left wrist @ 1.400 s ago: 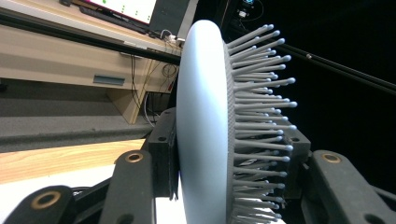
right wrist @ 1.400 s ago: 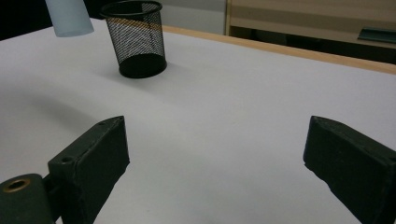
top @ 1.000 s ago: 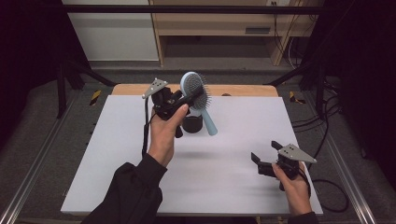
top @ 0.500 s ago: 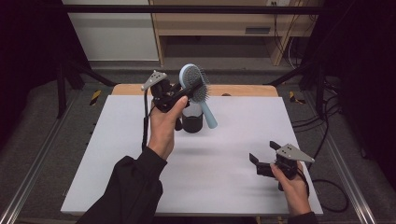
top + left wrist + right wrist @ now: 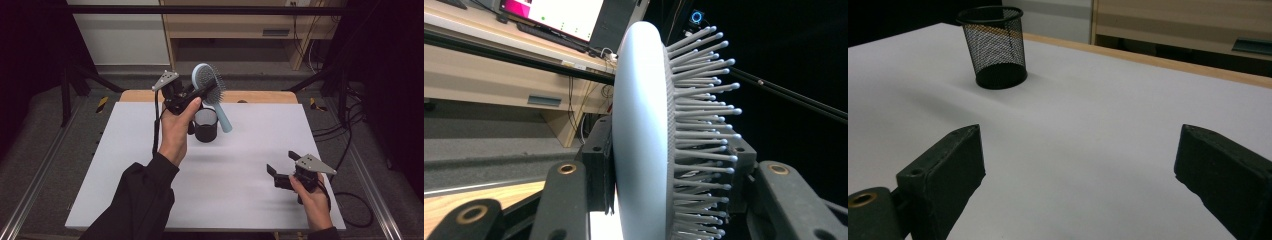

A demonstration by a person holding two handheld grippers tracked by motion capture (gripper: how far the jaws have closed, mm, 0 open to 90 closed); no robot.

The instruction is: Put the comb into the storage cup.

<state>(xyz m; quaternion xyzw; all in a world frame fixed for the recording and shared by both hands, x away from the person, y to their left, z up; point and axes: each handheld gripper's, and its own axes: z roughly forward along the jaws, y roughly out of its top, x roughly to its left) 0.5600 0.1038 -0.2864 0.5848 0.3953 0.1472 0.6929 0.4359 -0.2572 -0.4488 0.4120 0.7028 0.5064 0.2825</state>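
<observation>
A light-blue hairbrush (image 5: 208,84) is held in the air over the back of the white table (image 5: 115,175), with my left gripper (image 5: 200,91) shut on its bristled head. Its handle slants down to the right, ending just above a black mesh cup (image 5: 206,126) that stands upright on the table. In the left gripper view the brush head (image 5: 644,140) stands edge-on between the jaws of the left gripper (image 5: 669,165), bristles pointing right. My right gripper (image 5: 281,172) rests low near the front right, open, nothing between its jaws. The right gripper (image 5: 1083,175) view shows the mesh cup (image 5: 995,47) far ahead on the left.
A wooden strip (image 5: 260,96) runs along the table's back edge, with a wooden desk (image 5: 240,25) behind it. Cables (image 5: 350,130) lie on the floor at the right. Black frame legs stand at both back corners.
My left gripper has lifted the hairbrush a little and carried it toward the back, so the handle tip now hangs over the cup. The right gripper has hardly moved.
</observation>
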